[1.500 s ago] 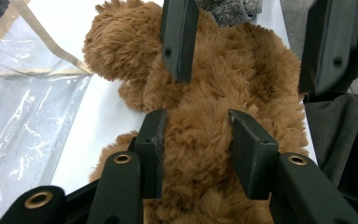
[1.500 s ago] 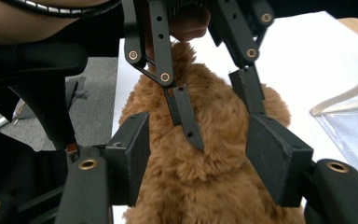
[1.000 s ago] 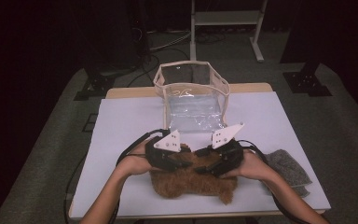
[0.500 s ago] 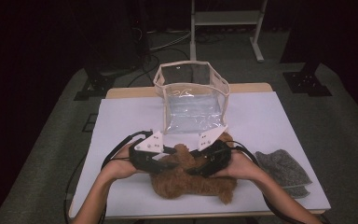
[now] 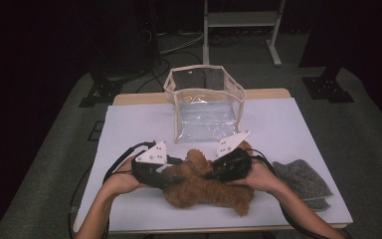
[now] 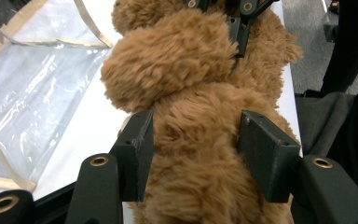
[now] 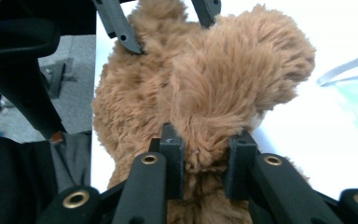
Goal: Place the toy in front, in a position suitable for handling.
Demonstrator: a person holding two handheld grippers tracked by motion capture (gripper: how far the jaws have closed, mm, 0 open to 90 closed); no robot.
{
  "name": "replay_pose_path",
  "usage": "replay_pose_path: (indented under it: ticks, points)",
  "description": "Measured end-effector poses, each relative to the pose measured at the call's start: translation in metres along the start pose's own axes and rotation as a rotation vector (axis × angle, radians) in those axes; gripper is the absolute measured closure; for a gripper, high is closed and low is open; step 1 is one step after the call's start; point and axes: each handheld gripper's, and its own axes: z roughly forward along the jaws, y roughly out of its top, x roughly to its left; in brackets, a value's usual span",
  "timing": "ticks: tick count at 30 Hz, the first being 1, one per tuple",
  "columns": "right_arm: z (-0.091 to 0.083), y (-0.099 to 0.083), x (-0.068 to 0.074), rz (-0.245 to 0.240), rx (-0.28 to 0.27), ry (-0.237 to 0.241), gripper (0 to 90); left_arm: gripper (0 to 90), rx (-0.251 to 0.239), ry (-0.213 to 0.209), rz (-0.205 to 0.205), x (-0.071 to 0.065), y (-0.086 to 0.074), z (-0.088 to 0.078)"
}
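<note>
A brown plush bear (image 5: 204, 188) lies on the white table (image 5: 288, 124) near its front edge. My left gripper (image 5: 171, 173) comes at it from the left. Its jaws have just been opening, and a thick part of the bear (image 6: 193, 154) sits between the pads (image 6: 137, 149) with fur brushing both. My right gripper (image 5: 212, 174) comes from the right. Its jaws have just been closing and now pinch a tuft of the bear (image 7: 242, 79), so the right gripper (image 7: 205, 156) is shut on it. Each gripper view shows the other gripper's jaws at the far side of the bear.
A clear plastic bag (image 5: 206, 107) with beige trim stands open at the back middle, just behind the bear; its wall (image 6: 23, 93) lies to my left gripper's left. A grey cloth (image 5: 301, 181) lies at the front right. A person's forearms enter from the bottom.
My left gripper slid left along the bear. The right gripper shifted slightly left, then settled. The bear stayed in place on the table.
</note>
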Motion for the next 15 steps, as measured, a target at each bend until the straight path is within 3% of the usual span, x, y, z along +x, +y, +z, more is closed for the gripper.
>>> replay_pose_path:
  ticks: [4, 7, 15]
  points:
    - [-0.009, 0.004, -0.003, -0.015, -0.014, -0.031, 75.9, 45.2, -0.014, 0.006, 0.004, 0.006, 0.008, 0.002]
    - [-0.023, 0.010, -0.010, -0.015, -0.032, -0.081, 76.6, 44.0, -0.018, 0.015, 0.012, 0.008, 0.016, 0.005]
    - [-0.040, 0.016, -0.013, -0.020, -0.041, -0.121, 77.6, 42.3, -0.036, 0.022, 0.036, 0.012, 0.032, 0.003]
